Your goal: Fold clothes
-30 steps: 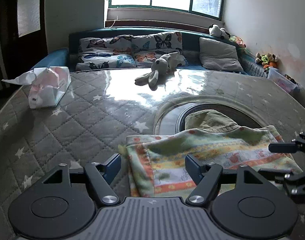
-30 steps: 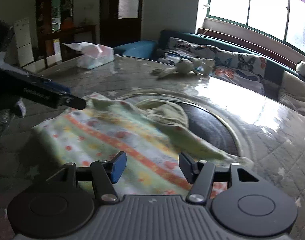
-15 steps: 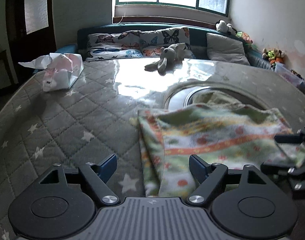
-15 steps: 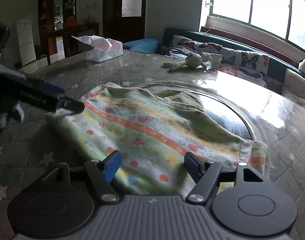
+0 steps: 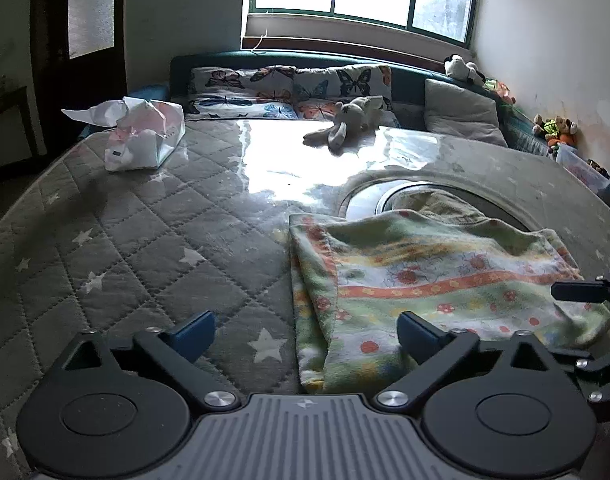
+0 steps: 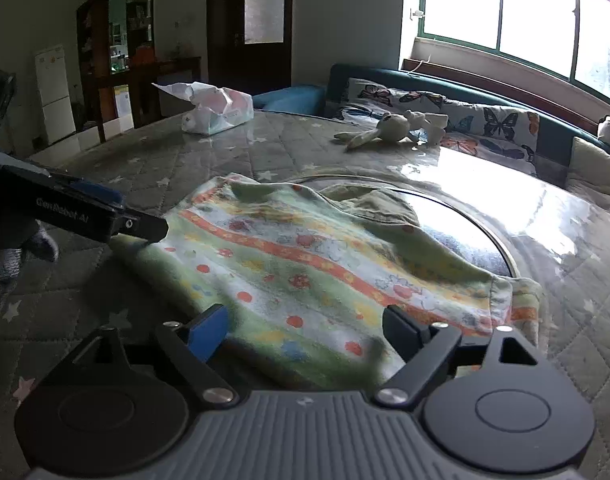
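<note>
The right gripper [image 5: 585, 320] is cut off by the right edge of the left wrist view, so its fingers' spacing there cannot be judged; the patterned cloth [image 6: 305, 264] covers part of an olive garment [image 6: 381, 208] and part of a round dark disc [image 6: 477, 248]; the near hem of the cloth lies hidden behind both camera housings; shelf contents [image 6: 125, 20] are too small to identify.

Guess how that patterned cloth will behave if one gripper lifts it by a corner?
The cloth will probably go limp and hang: it already sags over the round glass plate in soft wrinkles. It looks light, likely lifting easily. Its folded layers, visible along the doubled edge, may slide apart.
</note>
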### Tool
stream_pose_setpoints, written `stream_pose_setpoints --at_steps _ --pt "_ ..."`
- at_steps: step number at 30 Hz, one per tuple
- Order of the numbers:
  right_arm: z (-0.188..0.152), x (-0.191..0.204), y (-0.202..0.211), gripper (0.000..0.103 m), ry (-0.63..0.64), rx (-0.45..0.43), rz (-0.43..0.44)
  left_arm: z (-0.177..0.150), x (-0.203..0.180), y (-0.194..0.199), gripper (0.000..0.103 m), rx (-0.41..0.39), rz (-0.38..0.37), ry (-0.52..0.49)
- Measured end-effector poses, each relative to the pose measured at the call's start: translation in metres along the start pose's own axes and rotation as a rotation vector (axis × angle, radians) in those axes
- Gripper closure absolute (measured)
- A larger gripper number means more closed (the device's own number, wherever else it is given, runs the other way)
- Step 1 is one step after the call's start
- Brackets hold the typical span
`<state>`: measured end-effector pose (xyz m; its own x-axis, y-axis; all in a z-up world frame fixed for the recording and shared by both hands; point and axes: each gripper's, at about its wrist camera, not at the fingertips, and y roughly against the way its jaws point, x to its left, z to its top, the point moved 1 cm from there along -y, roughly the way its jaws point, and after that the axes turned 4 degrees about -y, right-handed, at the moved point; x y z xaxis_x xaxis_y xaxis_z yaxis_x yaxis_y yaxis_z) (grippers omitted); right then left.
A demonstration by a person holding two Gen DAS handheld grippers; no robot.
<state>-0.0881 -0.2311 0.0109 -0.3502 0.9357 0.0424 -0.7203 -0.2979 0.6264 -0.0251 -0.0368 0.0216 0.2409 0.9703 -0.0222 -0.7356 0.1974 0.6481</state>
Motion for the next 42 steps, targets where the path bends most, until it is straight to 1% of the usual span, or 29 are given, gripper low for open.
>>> stream_pose_setpoints --at_steps 6,11,13,17,22,25,27,28,29,32,36,37,38,42 --pt "0.002 0.005 -0.001 0.015 0.026 0.004 0.001 0.001 0.001 0.002 0.0 -0.009 0.0 0.013" --pt "0.004 0.012 0.0 0.011 0.062 0.0 0.008 0.004 0.003 0.005 0.0 -0.012 0.0 0.02" --pt "0.005 0.016 0.0 0.011 0.076 -0.001 0.012 0.005 0.004 0.005 0.0 -0.013 0.0 0.023" --pt "0.009 0.025 0.0 0.011 0.117 -0.001 0.022 0.008 0.007 0.007 0.0 -0.017 0.012 0.033" --pt "0.013 0.044 -0.002 0.012 0.195 0.0 0.051 0.013 0.015 0.008 0.0 -0.02 0.049 0.059" --pt "0.016 0.06 -0.006 0.019 0.251 0.008 0.08 0.016 0.022 0.007 0.0 -0.015 0.066 0.093" --pt "0.017 0.069 -0.011 0.022 0.286 0.012 0.093 0.018 0.028 0.007 0.0 -0.012 0.064 0.123" --pt "0.018 0.074 -0.014 0.029 0.305 0.014 0.096 0.019 0.031 0.006 0.0 -0.011 0.06 0.141" --pt "0.019 0.077 -0.016 0.035 0.322 0.014 0.098 0.02 0.033 0.005 0.0 -0.009 0.052 0.158" --pt "0.021 0.088 -0.024 0.044 0.364 0.02 0.112 0.022 0.04 0.004 0.001 -0.006 0.018 0.198" --pt "0.023 0.105 -0.033 0.045 0.442 0.015 0.138 0.023 0.045 -0.001 0.001 0.013 -0.027 0.244" --pt "0.023 0.111 -0.035 0.047 0.467 0.012 0.145 0.023 0.046 -0.003 0.001 0.02 -0.038 0.258" --pt "0.024 0.116 -0.037 0.051 0.492 0.009 0.151 0.023 0.048 -0.005 0.001 0.027 -0.049 0.273" --pt "0.026 0.118 -0.043 0.063 0.483 0.013 0.162 0.024 0.053 -0.014 0.002 0.056 -0.093 0.345"
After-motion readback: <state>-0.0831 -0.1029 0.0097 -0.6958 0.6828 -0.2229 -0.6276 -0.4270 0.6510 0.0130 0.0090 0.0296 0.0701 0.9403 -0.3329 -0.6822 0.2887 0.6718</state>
